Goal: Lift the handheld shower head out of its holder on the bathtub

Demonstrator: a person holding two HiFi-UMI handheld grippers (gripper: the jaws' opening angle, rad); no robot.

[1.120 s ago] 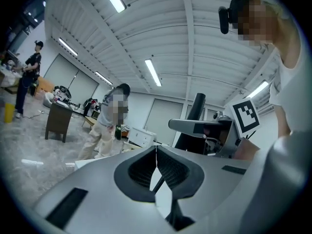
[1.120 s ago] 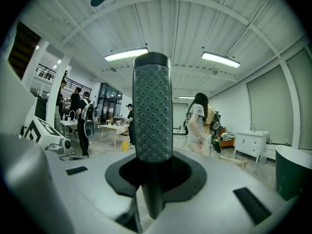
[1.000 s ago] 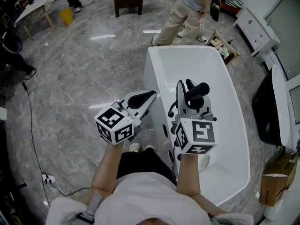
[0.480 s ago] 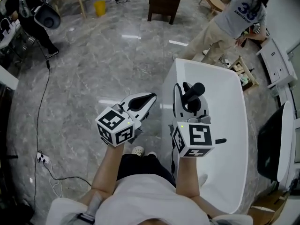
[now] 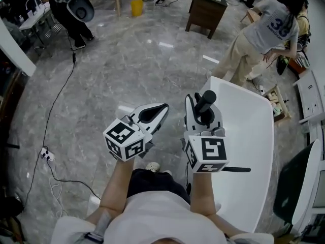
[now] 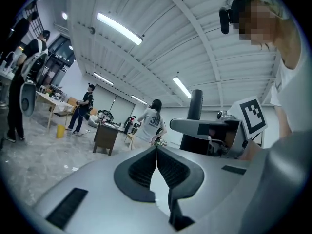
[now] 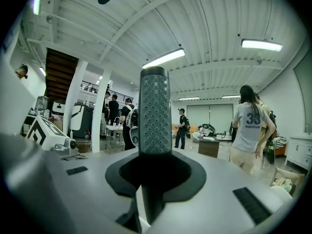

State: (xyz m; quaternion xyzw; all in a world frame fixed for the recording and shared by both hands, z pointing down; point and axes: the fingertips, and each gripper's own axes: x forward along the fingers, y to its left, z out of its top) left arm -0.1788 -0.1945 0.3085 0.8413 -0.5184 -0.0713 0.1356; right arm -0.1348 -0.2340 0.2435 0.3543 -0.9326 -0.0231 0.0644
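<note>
The handheld shower head (image 5: 205, 103) is a black stick with a dotted face (image 7: 155, 112). It stands upright between the jaws of my right gripper (image 5: 203, 115), which is shut on its lower part (image 7: 155, 169). A thin black hose (image 5: 236, 170) trails to the right below that gripper. The white bathtub (image 5: 249, 136) lies under and right of it. My left gripper (image 5: 162, 108) hovers over the floor left of the tub, its jaws touching at the tip with nothing between them (image 6: 156, 149). The left gripper view also catches the shower head (image 6: 196, 104) to the right.
A person (image 5: 261, 37) in pale trousers bends by the tub's far end. A brown cabinet (image 5: 207, 10) and a yellow bucket (image 5: 136, 6) stand farther back. A black cable (image 5: 57, 113) runs to a power strip (image 5: 46, 156) on the marble floor. A dark panel (image 5: 292, 179) leans at right.
Both grippers swung sideways together with the shower head held; the bathtub slid rightward in the head view and more open floor shows at left. The jaws kept their state.
</note>
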